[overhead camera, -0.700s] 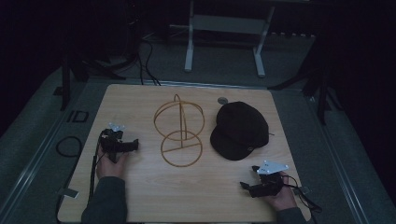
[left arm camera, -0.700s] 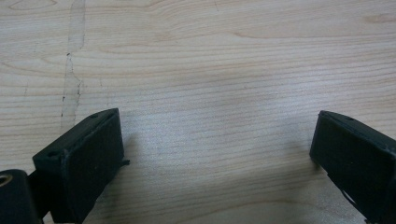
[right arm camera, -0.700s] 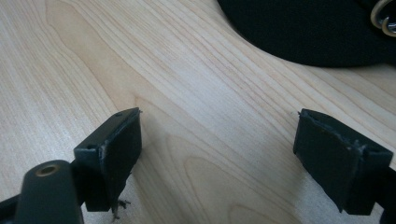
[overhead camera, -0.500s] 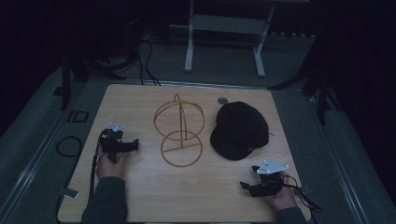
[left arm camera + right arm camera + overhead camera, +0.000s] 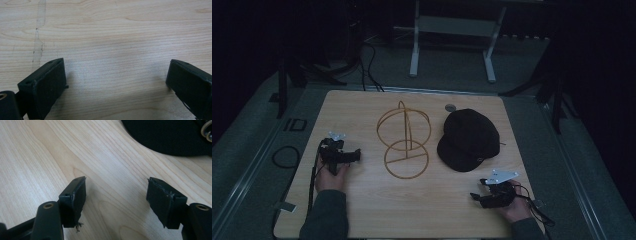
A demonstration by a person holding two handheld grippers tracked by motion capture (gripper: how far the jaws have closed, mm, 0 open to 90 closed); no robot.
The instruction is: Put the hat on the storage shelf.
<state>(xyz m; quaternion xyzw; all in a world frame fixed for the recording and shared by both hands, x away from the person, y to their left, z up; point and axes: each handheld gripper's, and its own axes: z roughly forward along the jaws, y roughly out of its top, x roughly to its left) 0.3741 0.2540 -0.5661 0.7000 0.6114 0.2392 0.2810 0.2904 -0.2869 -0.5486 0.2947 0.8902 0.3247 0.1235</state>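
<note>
- The left gripper (image 5: 354,155) rests on the wooden table (image 5: 357,107) near its left edge, jaws spread wide with bare wood between them.
- The right gripper (image 5: 475,196) sits near the table's front right corner, jaws apart and holding nothing.
- The black cap (image 5: 468,139) lies flat on the table just beyond the right gripper, apart from it.
- The wire stand (image 5: 404,142) stands between the cap and the left gripper.

Cap (image 5: 468,139): black baseball cap, lay crown-up on the wooden table's right half, brim toward the near edge.
Cap detail: small metal ring showed at its edge in the right gripper view.
Wire stand (image 5: 404,140): gold, upright at the table's middle, round base flat, just left of the cap, apart.
</note>
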